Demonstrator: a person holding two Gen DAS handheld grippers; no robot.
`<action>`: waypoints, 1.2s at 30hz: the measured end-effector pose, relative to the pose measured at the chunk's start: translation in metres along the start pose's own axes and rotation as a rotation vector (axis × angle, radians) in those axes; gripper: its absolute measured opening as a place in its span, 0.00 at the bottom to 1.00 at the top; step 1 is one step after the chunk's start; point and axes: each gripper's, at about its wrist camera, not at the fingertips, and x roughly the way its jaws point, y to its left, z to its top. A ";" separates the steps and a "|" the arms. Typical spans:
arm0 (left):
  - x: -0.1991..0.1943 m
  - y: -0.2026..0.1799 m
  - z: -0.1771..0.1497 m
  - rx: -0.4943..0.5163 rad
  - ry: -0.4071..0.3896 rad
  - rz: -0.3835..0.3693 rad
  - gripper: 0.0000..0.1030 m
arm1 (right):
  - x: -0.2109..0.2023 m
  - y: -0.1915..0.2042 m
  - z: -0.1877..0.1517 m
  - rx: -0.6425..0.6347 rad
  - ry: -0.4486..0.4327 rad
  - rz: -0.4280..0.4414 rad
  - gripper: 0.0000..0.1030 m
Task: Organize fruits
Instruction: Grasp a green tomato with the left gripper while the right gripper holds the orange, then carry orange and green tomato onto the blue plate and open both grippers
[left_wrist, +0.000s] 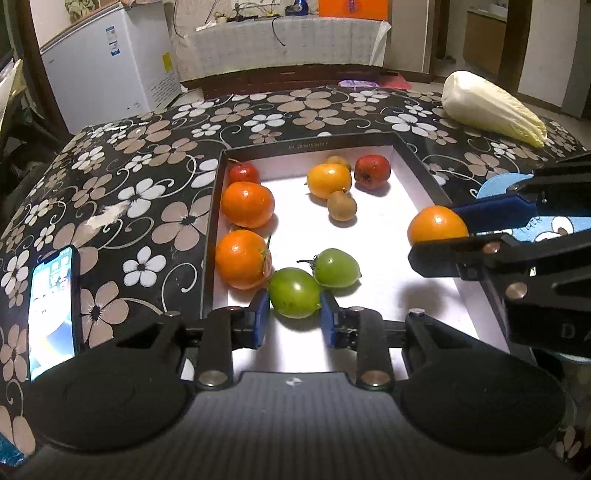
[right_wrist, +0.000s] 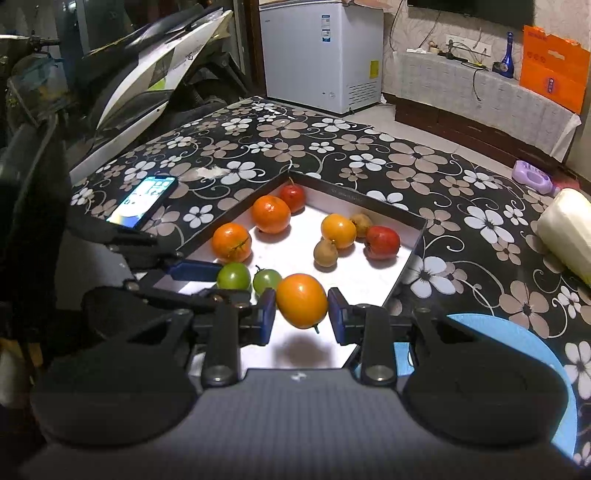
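A shallow black-rimmed tray (left_wrist: 211, 236) with a white floor lies on the flowered tablecloth and holds several fruits. My left gripper (left_wrist: 294, 309) is shut on a green tomato (left_wrist: 293, 297) at the tray's near edge, its blue pads (left_wrist: 259, 314) pressing both sides. A second green tomato (left_wrist: 338, 267) touches it behind. My right gripper (right_wrist: 301, 312) is shut on an orange-yellow fruit (right_wrist: 301, 301) held a little above the tray floor, a shadow beneath it. Two tangerines (left_wrist: 246, 205) sit along the left wall, with red, yellow and brown fruits (left_wrist: 328, 180) further back.
A lit phone (left_wrist: 53, 310) lies on the cloth left of the tray. A Chinese cabbage (left_wrist: 493, 107) rests at the table's far right. A blue plate (right_wrist: 517, 339) sits under the right gripper. A white freezer (right_wrist: 321, 55) and a scooter (right_wrist: 147, 74) stand beyond the table.
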 end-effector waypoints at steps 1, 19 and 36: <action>-0.003 0.001 -0.001 -0.001 -0.007 -0.006 0.33 | -0.001 0.000 -0.001 -0.004 0.001 0.000 0.33; -0.045 -0.050 0.006 0.062 -0.144 -0.180 0.33 | -0.026 -0.045 -0.012 0.089 -0.012 -0.128 0.33; -0.046 -0.140 0.007 0.173 -0.155 -0.361 0.33 | -0.043 -0.099 -0.045 0.219 0.053 -0.261 0.33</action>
